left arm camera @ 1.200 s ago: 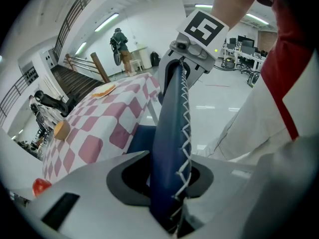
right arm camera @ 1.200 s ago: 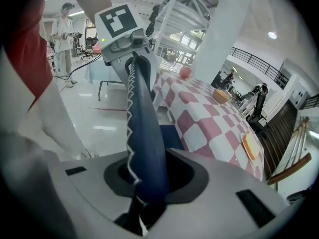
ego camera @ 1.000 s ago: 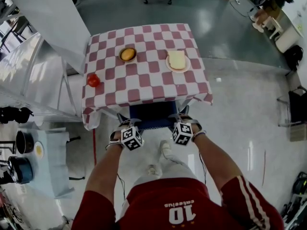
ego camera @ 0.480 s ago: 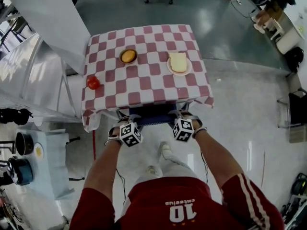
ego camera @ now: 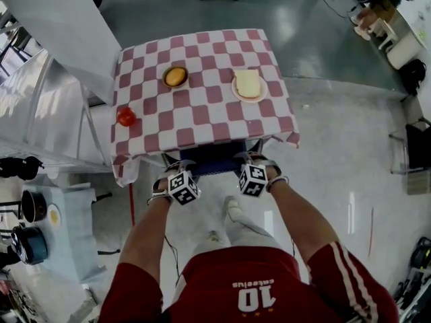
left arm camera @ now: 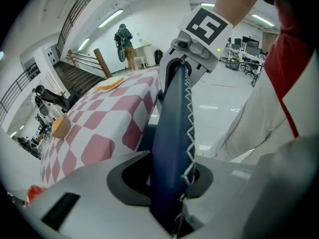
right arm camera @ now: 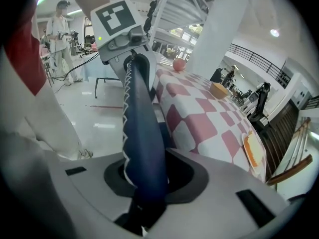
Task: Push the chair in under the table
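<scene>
Both my left gripper [ego camera: 179, 169] and right gripper [ego camera: 250, 161] clamp the chair [ego camera: 214, 159] back, mid-push, I judge; next comes a level shove straight ahead, under the worktop [ego camera: 202, 113].

The tight spot is the near edge of the checked surface [ego camera: 202, 113]. Its cloth hangs down just ahead of the chair [ego camera: 214, 160], and the left gripper [ego camera: 176, 170] and right gripper [ego camera: 250, 161], each clamped on the chair's blue back, sit almost against the hem. On the surface, a tomato [ego camera: 126, 116] lies by the left edge, and a bowl [ego camera: 176, 77] and a plate [ego camera: 247, 85] stand toward the far side; the near half is bare. Left of the surface, a white slanted panel [ego camera: 60, 39] crowds close. Right of the surface, the floor [ego camera: 337, 147] lies open. Back from the near edge, the person's shoes [ego camera: 229, 210] stand on the floor.
</scene>
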Demonstrator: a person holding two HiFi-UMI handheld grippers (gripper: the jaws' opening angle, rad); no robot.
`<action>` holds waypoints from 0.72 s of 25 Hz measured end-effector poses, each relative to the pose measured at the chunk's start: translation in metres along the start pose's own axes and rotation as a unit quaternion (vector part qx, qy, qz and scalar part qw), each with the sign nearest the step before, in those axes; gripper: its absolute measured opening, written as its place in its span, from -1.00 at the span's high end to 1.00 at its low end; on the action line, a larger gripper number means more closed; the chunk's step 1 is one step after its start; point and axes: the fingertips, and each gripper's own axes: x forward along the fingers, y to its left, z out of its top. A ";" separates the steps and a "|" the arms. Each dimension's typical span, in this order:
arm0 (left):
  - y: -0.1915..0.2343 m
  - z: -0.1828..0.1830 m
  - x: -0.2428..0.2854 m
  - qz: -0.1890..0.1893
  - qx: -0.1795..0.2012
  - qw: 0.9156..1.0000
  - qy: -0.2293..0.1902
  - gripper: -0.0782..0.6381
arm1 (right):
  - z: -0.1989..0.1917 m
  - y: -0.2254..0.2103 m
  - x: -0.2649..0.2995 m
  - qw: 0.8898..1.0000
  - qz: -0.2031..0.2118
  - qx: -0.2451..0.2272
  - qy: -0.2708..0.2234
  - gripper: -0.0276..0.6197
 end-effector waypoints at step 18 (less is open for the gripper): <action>0.045 0.010 0.018 0.004 0.004 1.000 0.005 0.48 | 0.002 -0.046 0.018 1.000 -0.003 0.000 0.003 0.60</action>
